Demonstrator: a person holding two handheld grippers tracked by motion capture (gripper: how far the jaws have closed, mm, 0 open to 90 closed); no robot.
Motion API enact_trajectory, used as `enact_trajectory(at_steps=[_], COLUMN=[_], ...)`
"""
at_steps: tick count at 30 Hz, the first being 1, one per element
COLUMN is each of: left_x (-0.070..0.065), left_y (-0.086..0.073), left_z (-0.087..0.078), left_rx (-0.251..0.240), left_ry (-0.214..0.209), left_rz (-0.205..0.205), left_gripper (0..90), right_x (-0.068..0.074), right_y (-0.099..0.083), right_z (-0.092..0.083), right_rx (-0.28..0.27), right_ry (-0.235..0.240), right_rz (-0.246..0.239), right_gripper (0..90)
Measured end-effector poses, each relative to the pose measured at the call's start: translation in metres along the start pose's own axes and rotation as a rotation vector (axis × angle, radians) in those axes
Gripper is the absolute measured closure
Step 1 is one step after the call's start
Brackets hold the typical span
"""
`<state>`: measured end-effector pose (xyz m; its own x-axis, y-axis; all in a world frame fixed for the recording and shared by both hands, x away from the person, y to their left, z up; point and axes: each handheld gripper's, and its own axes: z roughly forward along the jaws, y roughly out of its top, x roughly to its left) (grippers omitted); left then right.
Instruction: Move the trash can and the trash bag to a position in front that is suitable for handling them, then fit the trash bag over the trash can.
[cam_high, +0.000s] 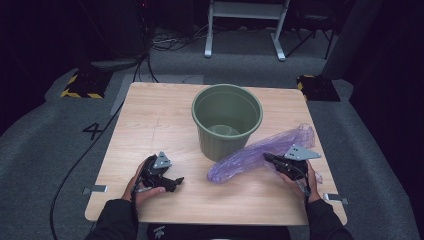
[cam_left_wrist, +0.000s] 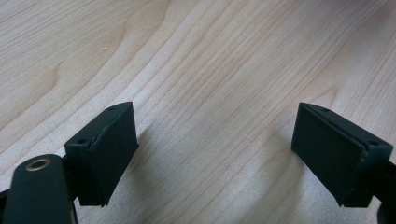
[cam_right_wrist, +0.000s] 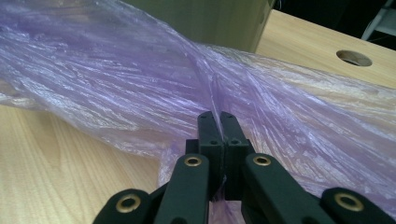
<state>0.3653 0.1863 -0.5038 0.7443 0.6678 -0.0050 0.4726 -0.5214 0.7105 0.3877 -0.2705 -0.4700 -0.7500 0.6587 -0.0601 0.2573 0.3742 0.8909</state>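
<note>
Green plastic bucket (cam_high: 227, 120) upright near the middle of the wooden table (cam_high: 160, 120). Beyond the table's far edge, white metal frame legs (cam_high: 245, 27) on grey carpet. Off the far-left corner, a black block with yellow-black hazard stripes (cam_high: 82, 85); another at the far-right corner (cam_high: 316, 87). Left of the table, a black cable (cam_high: 80, 160) and a floor marking "4" (cam_high: 93, 131).

From above your side, the high view looks forward and down over the whole table (cam_high: 165, 120). Your left gripper view sits close over bare wood, probably near the front edge. Your right gripper view looks closely along its jaws at the purple bag (cam_right_wrist: 116, 79), which the high view shares
</note>
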Motion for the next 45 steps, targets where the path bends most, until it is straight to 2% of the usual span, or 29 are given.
enact_trajectory(at_steps=[20,26,39,45], left_x=[0.001,0.001,0.001,0.001], left_y=[0.002,0.002,0.004,0.004], left_z=[0.002,0.003,0.004,0.004], left_rx=[0.001,0.004,0.005,0.006], left_ry=[-0.007,-0.006,-0.004,-0.005], left_rz=[0.005,0.006,0.006,0.006], left_gripper=[12.1,11.9,11.1,11.0], right_x=[-0.005,-0.006,-0.004,0.001], right_y=[0.005,0.010,0.021,0.029], right_z=[-0.017,-0.024,-0.033,-0.037], right_rx=[-0.051,-0.084,-0.153,-0.173], right_ry=[-0.030,-0.044,-0.044,-0.055], right_rz=[0.021,0.020,0.021,-0.006], right_gripper=[90.0,90.0,90.0,90.0])
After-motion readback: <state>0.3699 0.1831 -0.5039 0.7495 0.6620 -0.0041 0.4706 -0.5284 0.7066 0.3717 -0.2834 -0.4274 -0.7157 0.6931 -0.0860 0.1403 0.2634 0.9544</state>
